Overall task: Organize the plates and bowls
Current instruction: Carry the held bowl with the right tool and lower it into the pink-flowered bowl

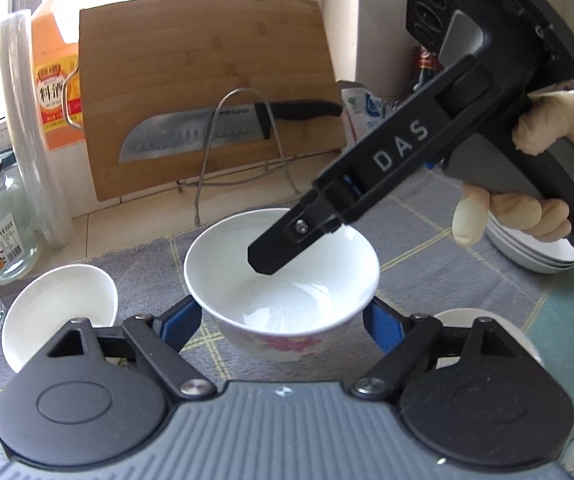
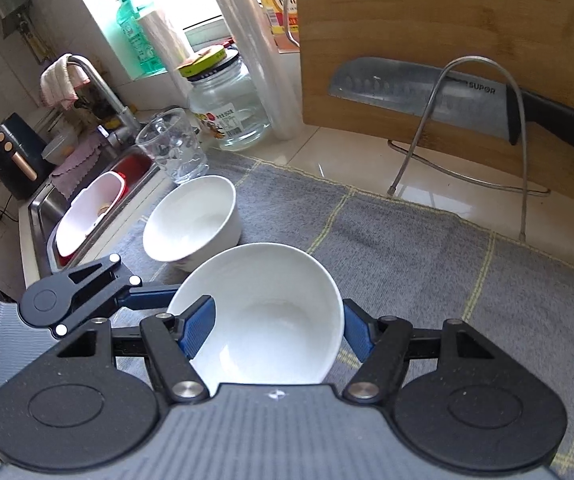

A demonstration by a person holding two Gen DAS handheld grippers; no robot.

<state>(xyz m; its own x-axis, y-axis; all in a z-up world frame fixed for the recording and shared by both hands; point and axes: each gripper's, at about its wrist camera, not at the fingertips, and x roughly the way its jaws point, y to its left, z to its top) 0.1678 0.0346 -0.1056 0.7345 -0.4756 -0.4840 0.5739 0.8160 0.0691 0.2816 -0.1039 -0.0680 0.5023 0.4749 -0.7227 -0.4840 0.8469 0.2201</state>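
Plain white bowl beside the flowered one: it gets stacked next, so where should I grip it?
Probably the rim of the plain white bowl: one finger inside, one outside, coming from above on its open mat side. It sits upright, mouth up, with a thin wall; the glass crowds its far side.

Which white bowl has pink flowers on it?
The bowl between the left gripper's blue fingers. Its outside shows pink flowers; the smaller bowl to its left looks plain white.
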